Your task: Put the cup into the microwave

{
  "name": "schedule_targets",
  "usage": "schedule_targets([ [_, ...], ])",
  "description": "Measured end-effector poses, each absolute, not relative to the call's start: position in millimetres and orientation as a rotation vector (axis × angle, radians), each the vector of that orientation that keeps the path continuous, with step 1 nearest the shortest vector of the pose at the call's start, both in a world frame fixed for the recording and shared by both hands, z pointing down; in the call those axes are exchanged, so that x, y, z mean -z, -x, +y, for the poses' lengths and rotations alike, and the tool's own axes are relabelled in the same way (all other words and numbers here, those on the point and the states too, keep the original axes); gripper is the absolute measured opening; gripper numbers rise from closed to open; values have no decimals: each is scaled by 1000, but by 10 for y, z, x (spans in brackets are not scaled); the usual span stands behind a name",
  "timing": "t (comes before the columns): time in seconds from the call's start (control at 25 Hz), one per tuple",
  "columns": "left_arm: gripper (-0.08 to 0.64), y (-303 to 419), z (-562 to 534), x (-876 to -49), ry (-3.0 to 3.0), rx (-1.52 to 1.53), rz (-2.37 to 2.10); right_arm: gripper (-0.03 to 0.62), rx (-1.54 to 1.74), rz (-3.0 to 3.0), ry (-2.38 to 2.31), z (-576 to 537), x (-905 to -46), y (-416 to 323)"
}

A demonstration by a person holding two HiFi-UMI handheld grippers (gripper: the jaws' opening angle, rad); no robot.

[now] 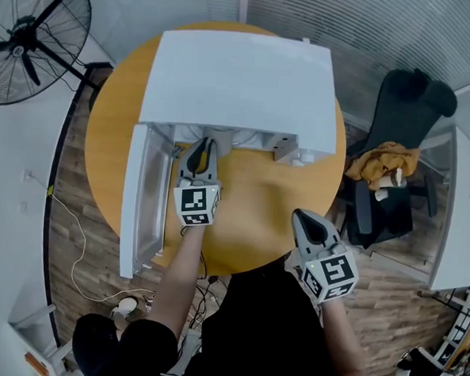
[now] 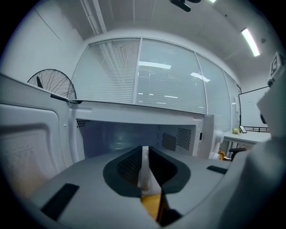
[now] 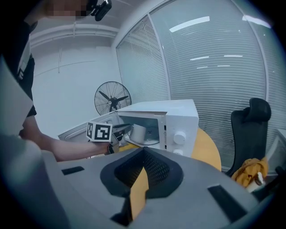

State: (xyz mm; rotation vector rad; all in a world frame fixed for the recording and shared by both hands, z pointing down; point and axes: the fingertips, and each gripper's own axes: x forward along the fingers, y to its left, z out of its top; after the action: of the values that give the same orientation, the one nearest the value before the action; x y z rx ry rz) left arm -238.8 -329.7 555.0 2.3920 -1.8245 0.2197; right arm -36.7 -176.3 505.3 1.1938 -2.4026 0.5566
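Inserting the cup (image 3: 137, 133) into the open microwave (image 1: 241, 80) at the table's (image 1: 258, 204) far edge; my left gripper (image 1: 205, 146) pinches its wall, right gripper (image 1: 305, 219) closed, empty. Next, I judge: lower, release.

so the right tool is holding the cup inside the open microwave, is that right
No, it is the left tool that holds the cup inside the open microwave, jaws closed on the cup's wall. The right gripper view shows this; the right tool hangs back, shut and empty.
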Motion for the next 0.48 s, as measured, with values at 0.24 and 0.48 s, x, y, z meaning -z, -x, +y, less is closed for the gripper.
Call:
schedule_targets([
  [0.24,41,2386,-3341,-5609,-2389,-218,-1843,9,-562,-2402,-1188,-1762,-5074,370],
  [0.48,44,2351,-3308,-5714,-2395,-263,-1866,9,-572,-2401,-1184,-1765,-5119,362],
])
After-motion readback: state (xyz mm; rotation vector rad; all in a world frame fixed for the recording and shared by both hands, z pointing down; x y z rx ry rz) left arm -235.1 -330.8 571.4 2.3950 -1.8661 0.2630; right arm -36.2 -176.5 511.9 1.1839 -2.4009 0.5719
